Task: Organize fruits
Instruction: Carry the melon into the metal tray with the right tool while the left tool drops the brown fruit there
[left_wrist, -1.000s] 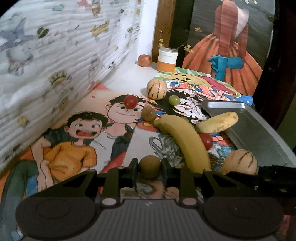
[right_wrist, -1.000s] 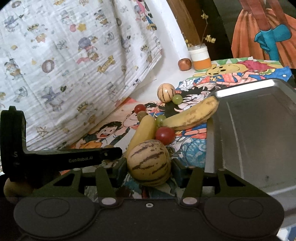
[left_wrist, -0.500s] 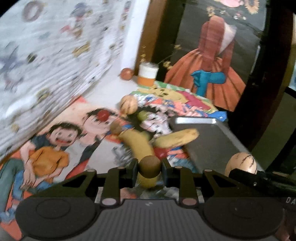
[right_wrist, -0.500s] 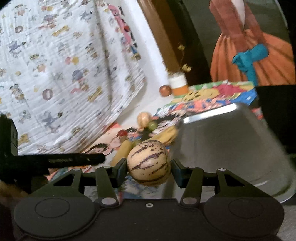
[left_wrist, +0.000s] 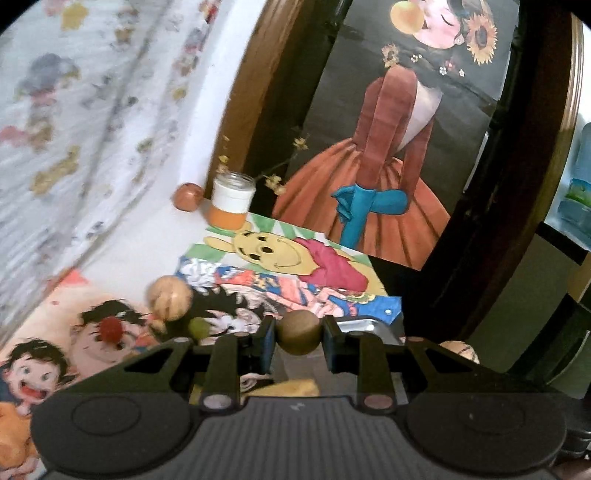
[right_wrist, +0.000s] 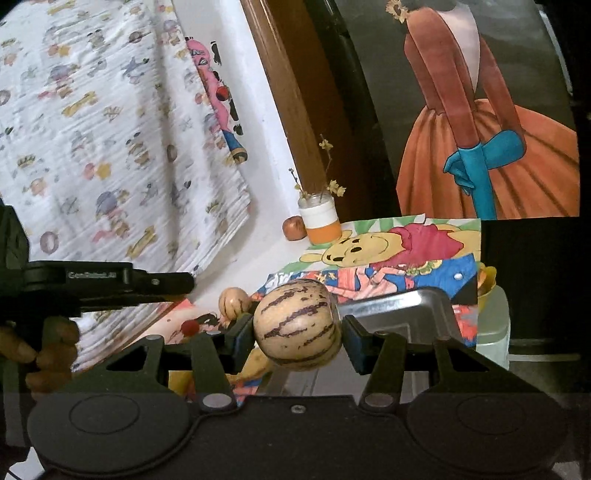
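My left gripper (left_wrist: 298, 335) is shut on a small round brown fruit (left_wrist: 298, 330), held above the cartoon-printed table. My right gripper (right_wrist: 297, 332) is shut on a pale melon with dark stripes (right_wrist: 297, 325), in the air near the corner of the metal tray (right_wrist: 406, 314). That tray corner (left_wrist: 369, 326) also shows just past the brown fruit. On the table lie a second striped melon (left_wrist: 170, 298), a red tomato (left_wrist: 110, 329), a green grape (left_wrist: 198, 326) and a banana (right_wrist: 258, 365), partly hidden by the grippers. The left gripper's body (right_wrist: 110, 280) shows in the right wrist view.
A jar (left_wrist: 232, 202) with dried flowers and a small reddish fruit (left_wrist: 188, 196) stand at the table's far end by the wall. A patterned cloth (right_wrist: 110, 129) hangs on the left. A pale container (right_wrist: 493, 325) sits right of the tray. A hand (right_wrist: 48, 343) grips the left tool.
Both grippers have risen from the table with their fruits and swung right toward the tray. The fruit pile has dropped low in both views.
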